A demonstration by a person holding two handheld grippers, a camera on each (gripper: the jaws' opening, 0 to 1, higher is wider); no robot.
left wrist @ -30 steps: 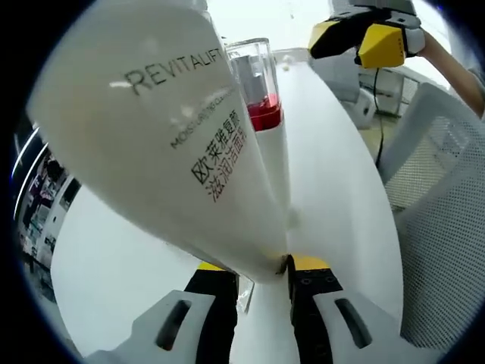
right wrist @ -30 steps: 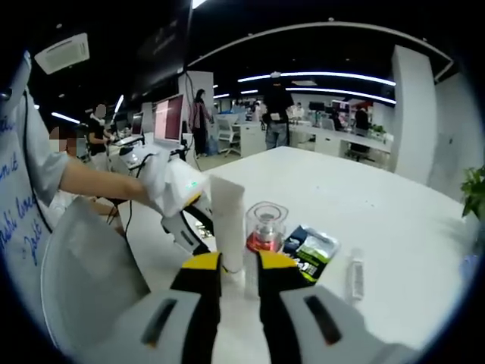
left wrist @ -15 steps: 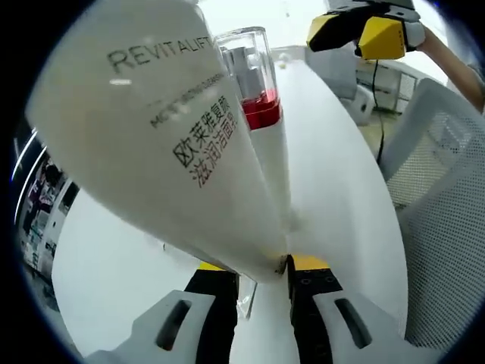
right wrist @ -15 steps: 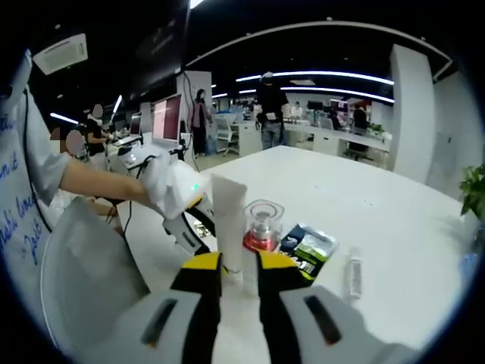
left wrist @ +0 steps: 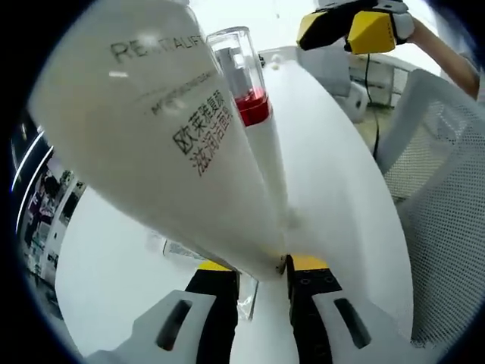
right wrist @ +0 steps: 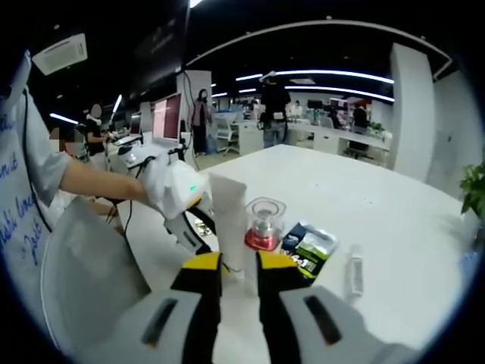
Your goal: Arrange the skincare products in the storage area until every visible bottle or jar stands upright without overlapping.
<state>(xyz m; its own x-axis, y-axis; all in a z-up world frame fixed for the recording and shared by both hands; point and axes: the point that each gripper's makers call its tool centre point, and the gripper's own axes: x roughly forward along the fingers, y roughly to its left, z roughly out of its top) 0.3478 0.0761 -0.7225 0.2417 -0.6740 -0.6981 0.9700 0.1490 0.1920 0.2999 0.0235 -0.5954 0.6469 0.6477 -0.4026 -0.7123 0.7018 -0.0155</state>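
My left gripper is shut on the narrow end of a big white REVITALIFT tube, which fans out up and to the left. Behind the tube stands a pump bottle with a clear cap and red liquid. In the right gripper view the white tube stands on the white table with the left gripper at its base, and the pump bottle is upright just to its right. My right gripper hovers in front of them, open by a narrow gap with nothing in it. The right gripper also shows from the left gripper view.
Dark and green sachets lie flat right of the pump bottle, and a small clear tube lies further right. A mesh chair stands at the table's left edge. People and desks are far behind.
The left gripper view has shifted slightly, with the tube still held. The right gripper has hardly moved. A person in the background has walked a little.
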